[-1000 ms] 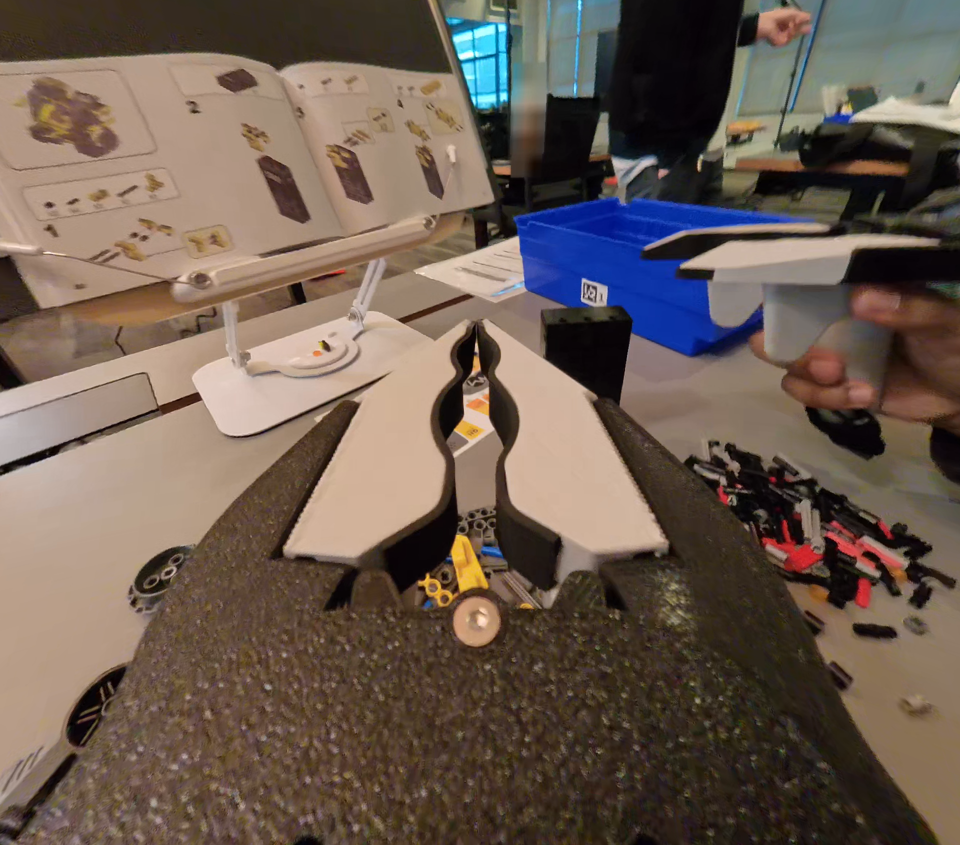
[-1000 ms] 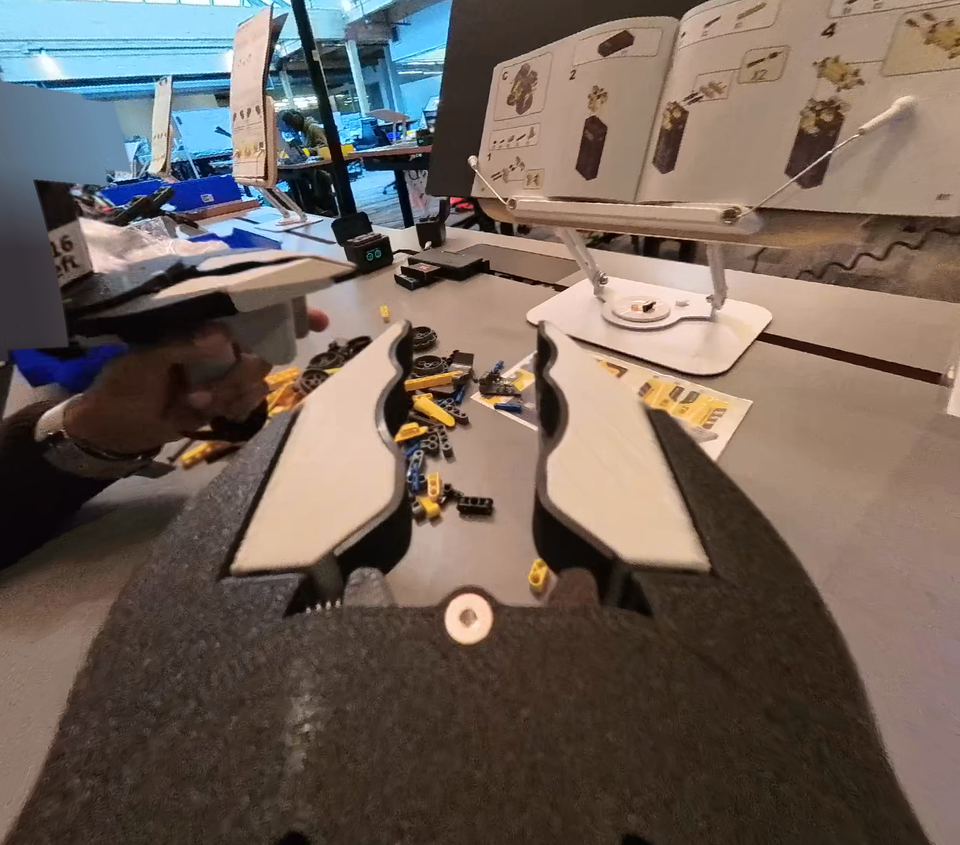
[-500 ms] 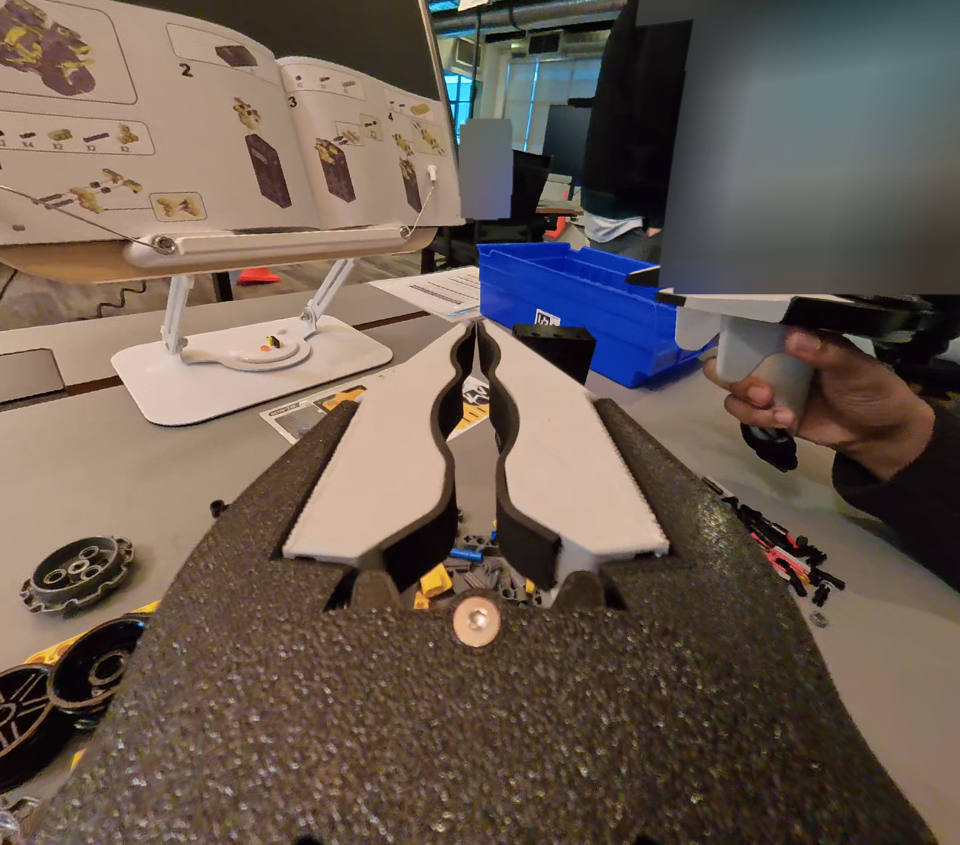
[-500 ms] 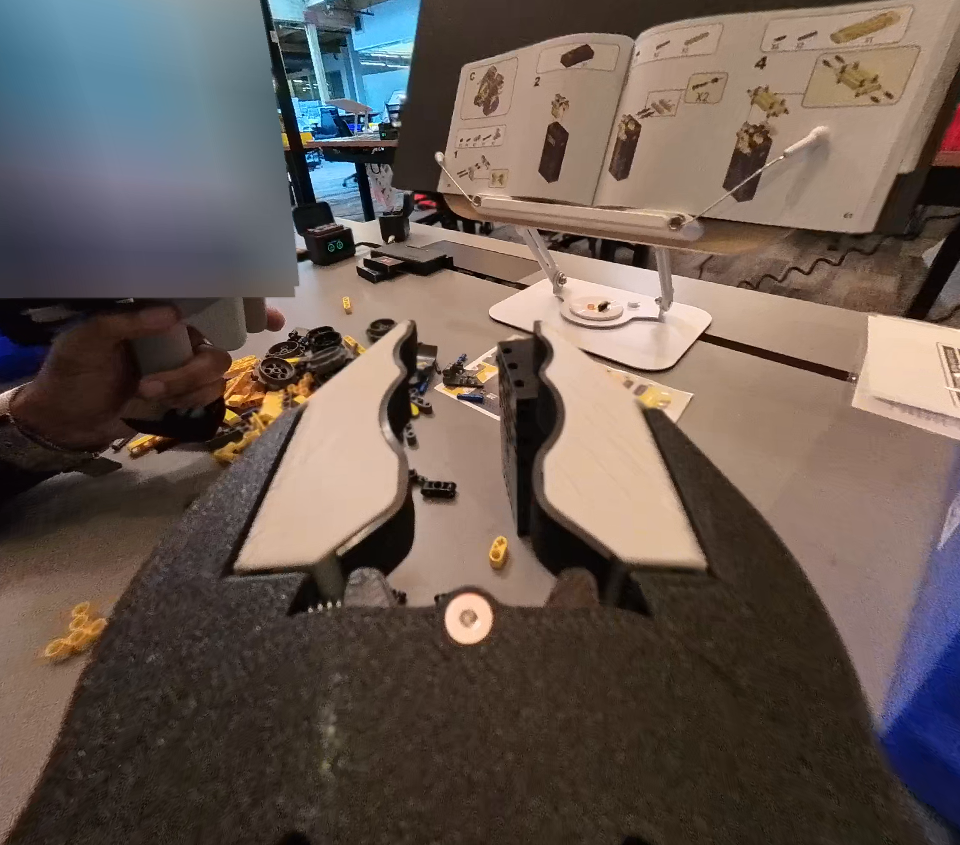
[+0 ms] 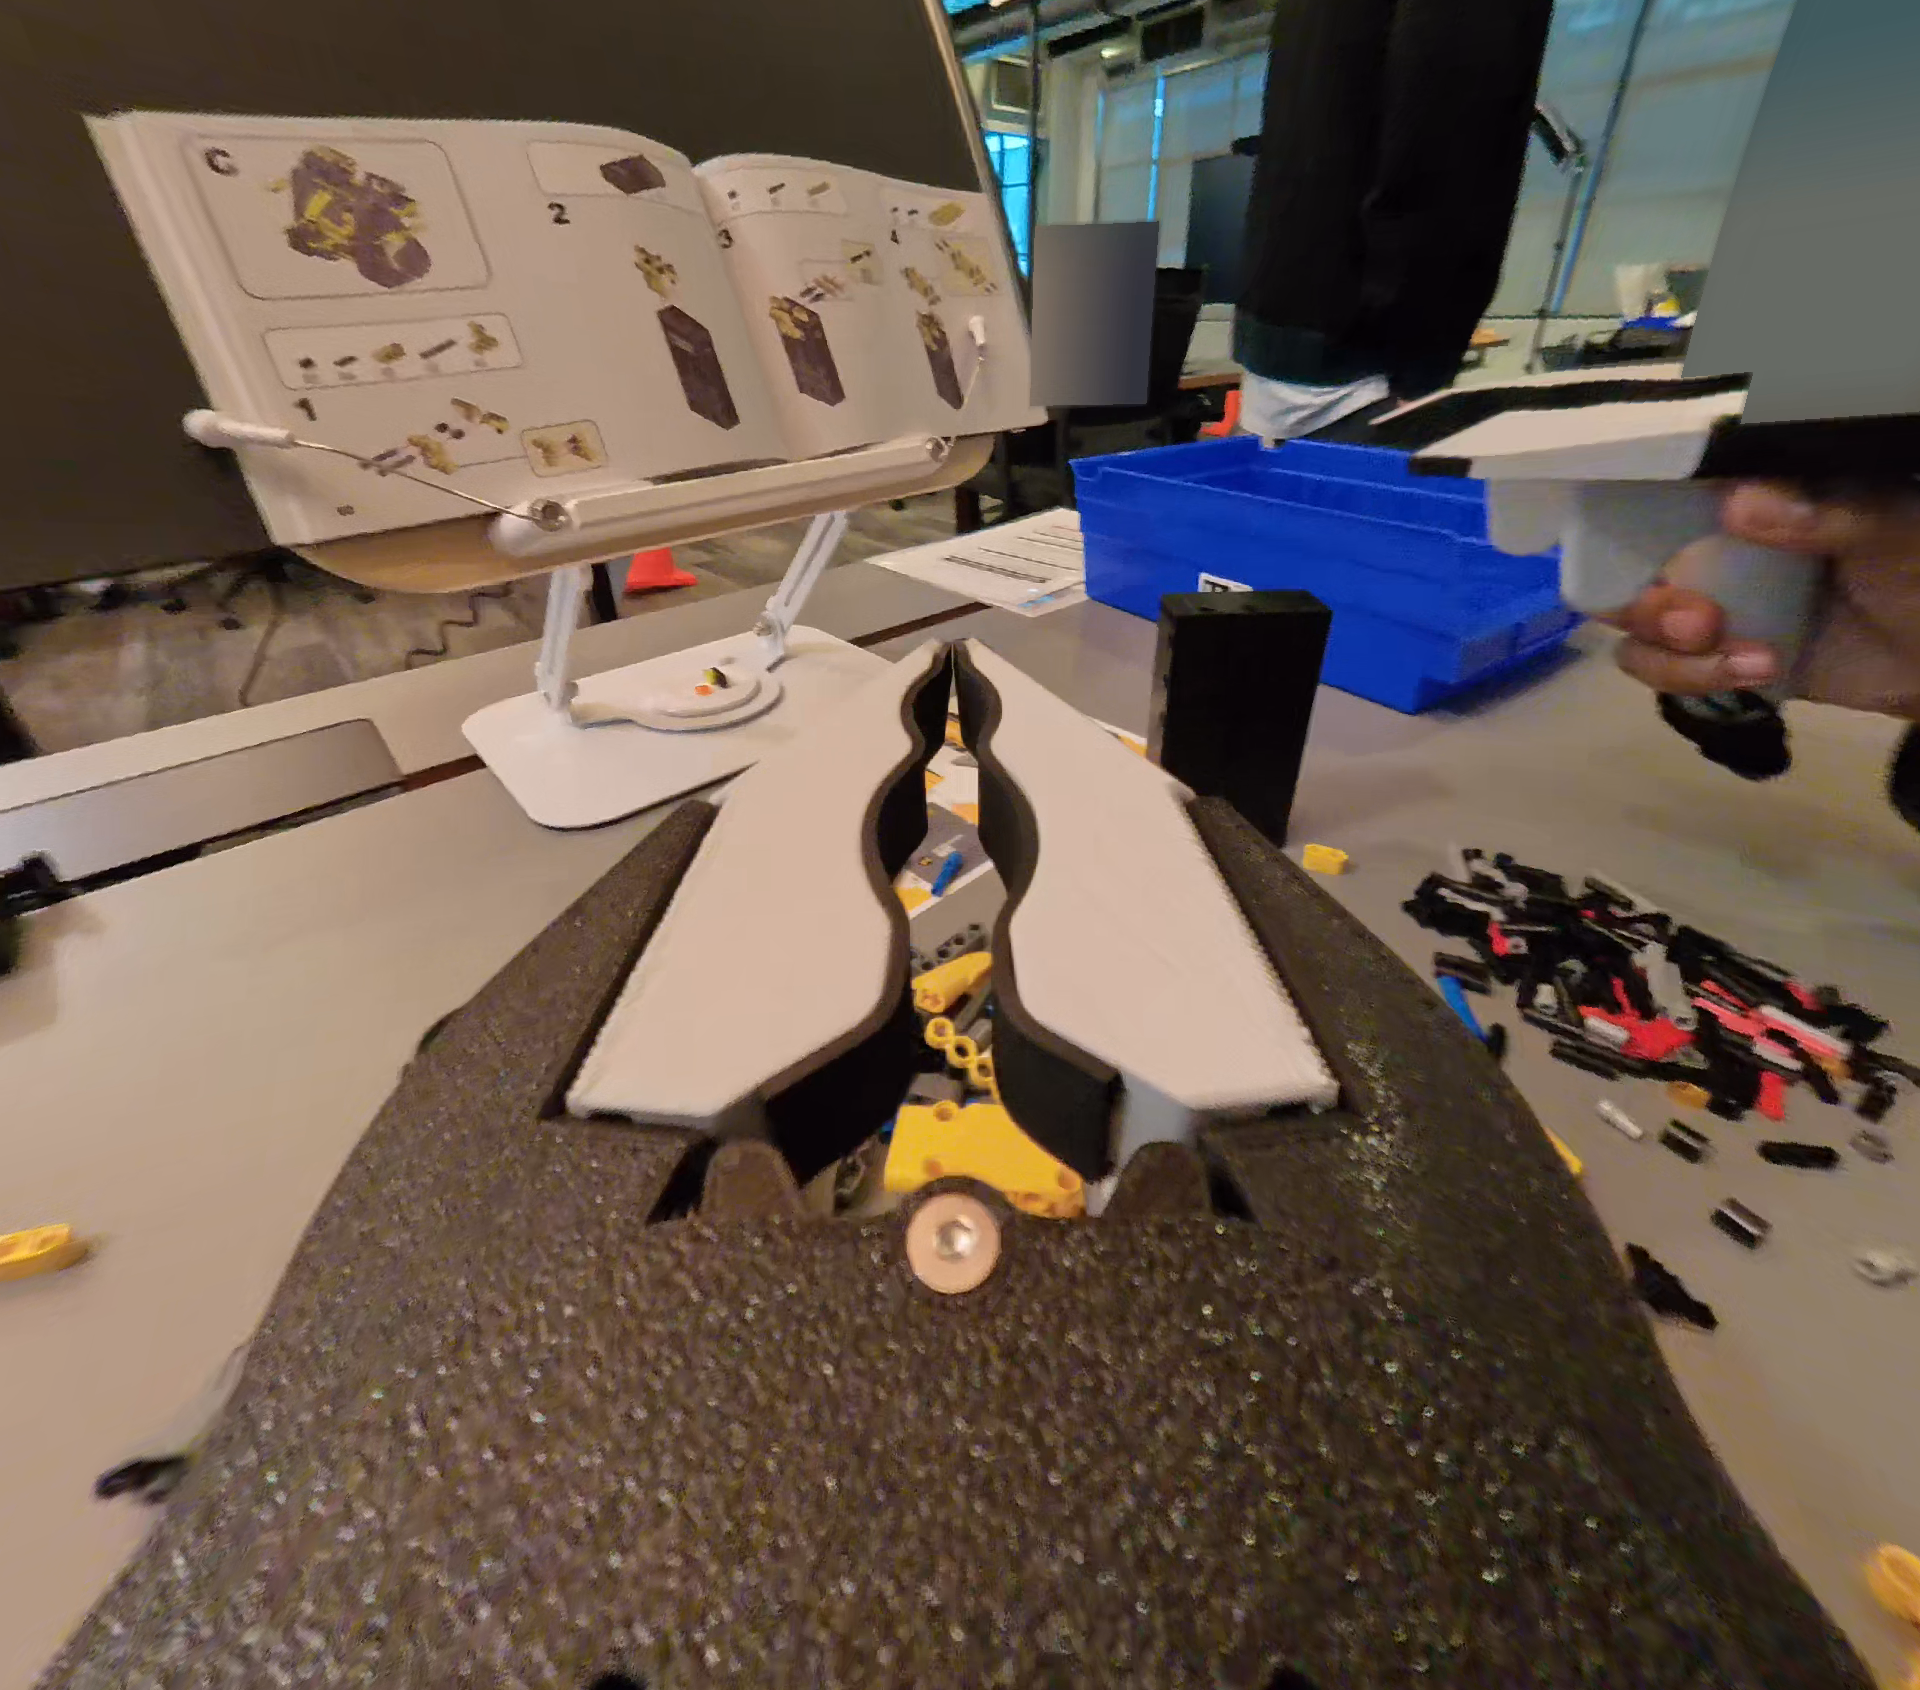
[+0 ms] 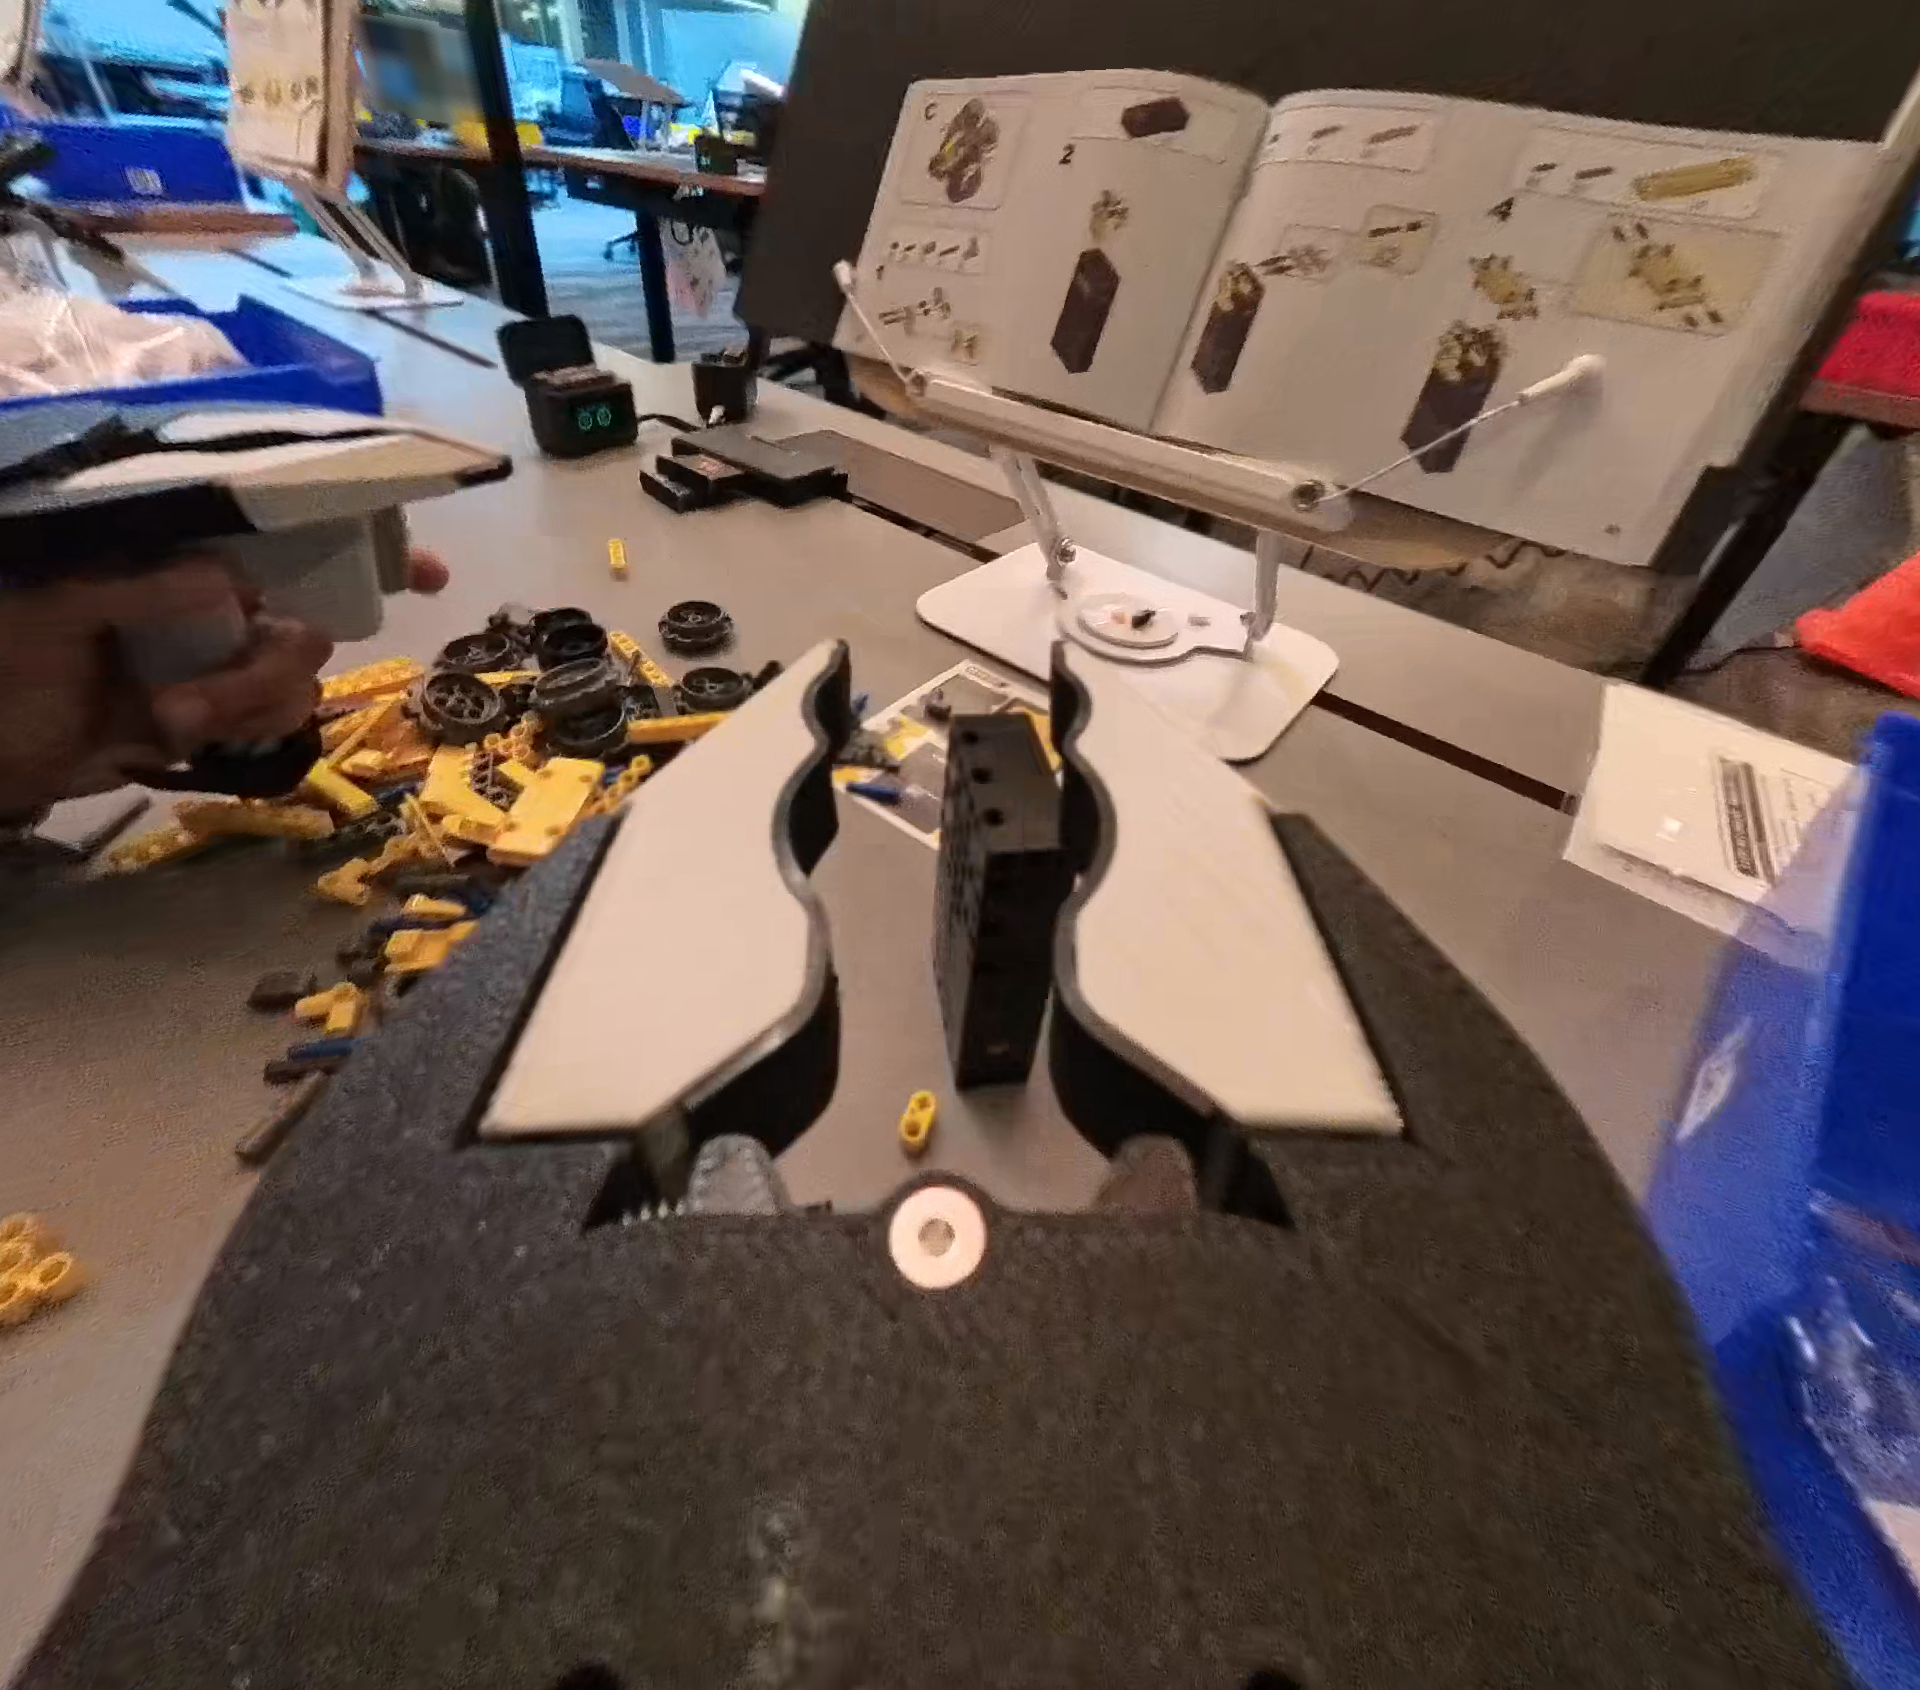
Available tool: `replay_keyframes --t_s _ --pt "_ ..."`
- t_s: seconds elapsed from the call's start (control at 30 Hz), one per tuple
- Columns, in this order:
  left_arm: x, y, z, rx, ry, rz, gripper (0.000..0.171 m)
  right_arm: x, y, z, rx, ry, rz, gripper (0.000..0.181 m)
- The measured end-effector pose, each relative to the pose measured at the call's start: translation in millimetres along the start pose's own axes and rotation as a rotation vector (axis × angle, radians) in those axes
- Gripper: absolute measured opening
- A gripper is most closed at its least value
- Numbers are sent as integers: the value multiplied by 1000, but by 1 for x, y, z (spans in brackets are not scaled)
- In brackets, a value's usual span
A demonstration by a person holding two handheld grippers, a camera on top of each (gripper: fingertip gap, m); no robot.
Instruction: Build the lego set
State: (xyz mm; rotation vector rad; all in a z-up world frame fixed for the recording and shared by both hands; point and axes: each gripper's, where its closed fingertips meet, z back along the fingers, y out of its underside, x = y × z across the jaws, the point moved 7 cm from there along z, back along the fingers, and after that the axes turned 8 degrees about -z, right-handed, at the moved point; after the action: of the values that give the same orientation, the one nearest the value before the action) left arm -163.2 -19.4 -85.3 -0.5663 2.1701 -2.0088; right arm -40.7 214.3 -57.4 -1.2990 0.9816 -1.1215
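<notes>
A black perforated block [image 6: 997, 892] stands upright on the grey table [image 6: 1455, 892], between the fingers of my right gripper [image 6: 951, 684]. The right gripper is open; the block is close against its right finger [image 6: 1164, 913] with a gap to the left finger. The block also shows in the left wrist view [image 5: 1236, 705], just right of my left gripper [image 5: 951, 653]. The left gripper is shut and empty, hovering over loose yellow and black pieces [image 5: 956, 996]. The right gripper, held by a hand, appears at the right edge of the left wrist view [image 5: 1558, 435].
An open instruction booklet [image 6: 1299, 258] rests on a white stand [image 6: 1143, 632] at the back. A pile of yellow pieces and black wheels [image 6: 499, 767] lies to the left, and black and red pieces [image 5: 1662, 996] to the right. A blue bin [image 5: 1330, 539] and a paper sheet [image 6: 1704, 819] sit nearby.
My right gripper has moved up to the black block, which now stands between its open fingers. My left gripper stayed shut and shifted left, so the block now shows to its right.
</notes>
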Motion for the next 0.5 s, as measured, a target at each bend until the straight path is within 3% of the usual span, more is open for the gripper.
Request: replay_keyframes --t_s 0.13,0.2,0.37,0.5 --pt "-7 3 -20 68 237 194 0 -22 11 -21 131 29 57 62" --pt "-6 5 -24 54 283 271 0 -27 22 -29 185 66 71 62" --pt "2 1 -2 -71 269 404 0 -23 52 -21 232 -43 -173 62" --pt "9 -10 5 -106 504 646 0 -33 67 -20 337 -82 -281 62"
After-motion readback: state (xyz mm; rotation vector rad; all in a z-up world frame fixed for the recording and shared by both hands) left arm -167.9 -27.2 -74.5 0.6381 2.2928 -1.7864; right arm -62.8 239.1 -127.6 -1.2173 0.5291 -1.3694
